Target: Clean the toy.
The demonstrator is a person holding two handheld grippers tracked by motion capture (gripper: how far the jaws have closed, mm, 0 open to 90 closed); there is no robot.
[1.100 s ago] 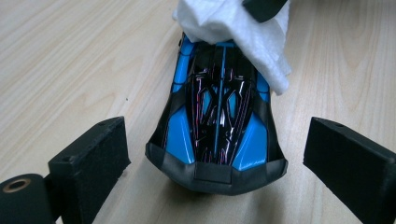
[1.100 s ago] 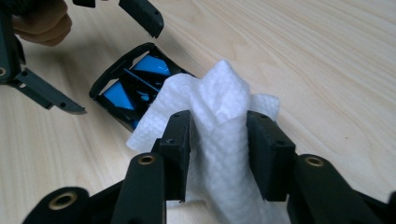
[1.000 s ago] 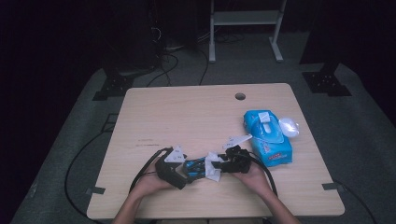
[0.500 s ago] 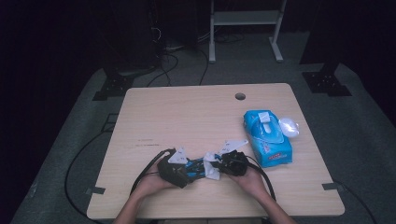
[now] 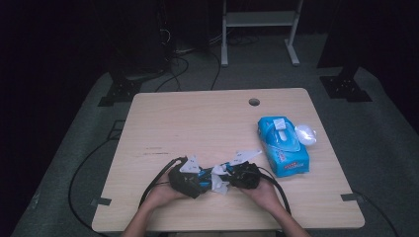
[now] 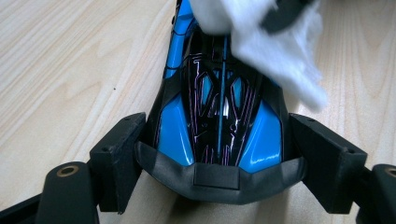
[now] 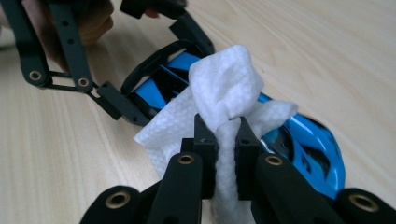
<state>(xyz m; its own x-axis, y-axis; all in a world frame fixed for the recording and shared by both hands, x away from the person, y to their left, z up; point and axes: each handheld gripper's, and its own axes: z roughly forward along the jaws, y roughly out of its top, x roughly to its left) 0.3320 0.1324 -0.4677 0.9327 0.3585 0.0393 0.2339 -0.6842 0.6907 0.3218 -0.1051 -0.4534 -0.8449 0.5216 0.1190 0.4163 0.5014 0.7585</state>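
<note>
Blue-and-black toy car (image 6: 219,116) sits on the table's (image 5: 207,123) near edge, rear end clamped between the left gripper's (image 6: 219,154) jaws; glossy hard shell, light, likely slippery, so the side grip suits. Right gripper (image 7: 227,140) is pinched tight on a white wet wipe (image 7: 224,98), soft and limp, draped over the car. The high view adds the blue wipes pack (image 5: 282,145), well apart to the right.

High view: the glossy blue-and-black toy car (image 5: 203,178) at bottom centre is mostly covered by both grippers and the crumpled white wipe (image 5: 218,182); its shape is unreadable there. Left gripper view: car nose hidden under the wipe (image 6: 280,51) at top, which the frame edge crops. Right gripper view: wipe (image 7: 224,93) hides the car's (image 7: 308,144) middle. Print on the blue wet-wipe pack (image 5: 282,145) is too small to read.
</note>
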